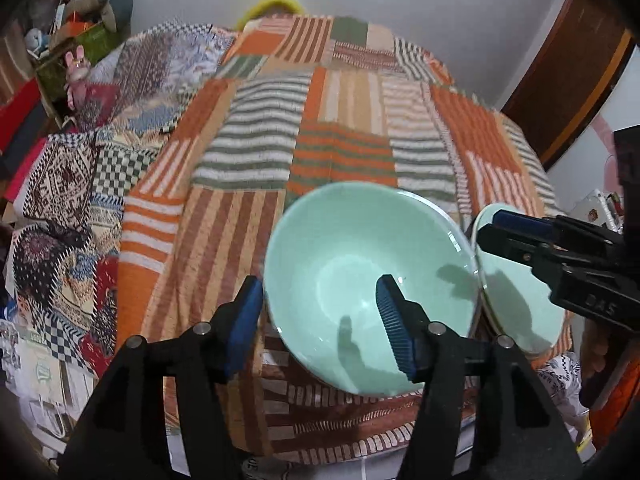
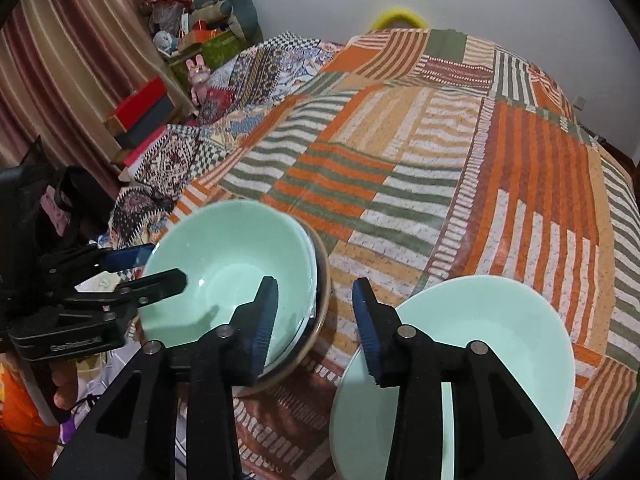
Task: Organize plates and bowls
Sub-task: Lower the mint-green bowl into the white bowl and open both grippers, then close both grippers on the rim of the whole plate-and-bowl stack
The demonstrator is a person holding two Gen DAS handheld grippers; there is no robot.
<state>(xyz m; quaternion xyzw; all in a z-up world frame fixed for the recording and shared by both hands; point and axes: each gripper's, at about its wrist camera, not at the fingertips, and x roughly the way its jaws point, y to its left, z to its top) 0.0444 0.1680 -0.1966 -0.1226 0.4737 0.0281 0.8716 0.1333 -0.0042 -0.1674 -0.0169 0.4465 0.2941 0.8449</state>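
I am working two black tong-style grippers with blue ribbed pads over a bed covered by a patchwork blanket (image 1: 344, 128) of orange, green and cream stripes, and I place everything relative to the left mint-green bowl (image 1: 360, 272). Nearest to me, my left gripper (image 1: 320, 320) straddles that bowl's near rim with its jaws apart: one blue pad hangs inside the bowl, the other just outside the wall, and neither presses on it, so nothing is gripped. That bowl sits at the near edge of the blanket, nested on top of at least one other dish whose darker rim (image 2: 320, 300) shows on its right side in the right wrist view. To the right of the left bowl, my right gripper (image 2: 316, 324) hovers with its jaws also apart, the gap between the pads showing only blanket; one pad is over the stack's right edge and the other over the near left rim of a second mint-green bowl (image 2: 480, 344). This second bowl lies just to the right of the first, with a strip of blanket between them in that view. Beyond the left bowl the blanket stretches away to a white wall. Far off to its left are a second, busier patterned quilt (image 2: 256, 68), stacked boxes (image 2: 140, 112) and soft toys (image 2: 224, 4) by a striped curtain (image 2: 76, 48).
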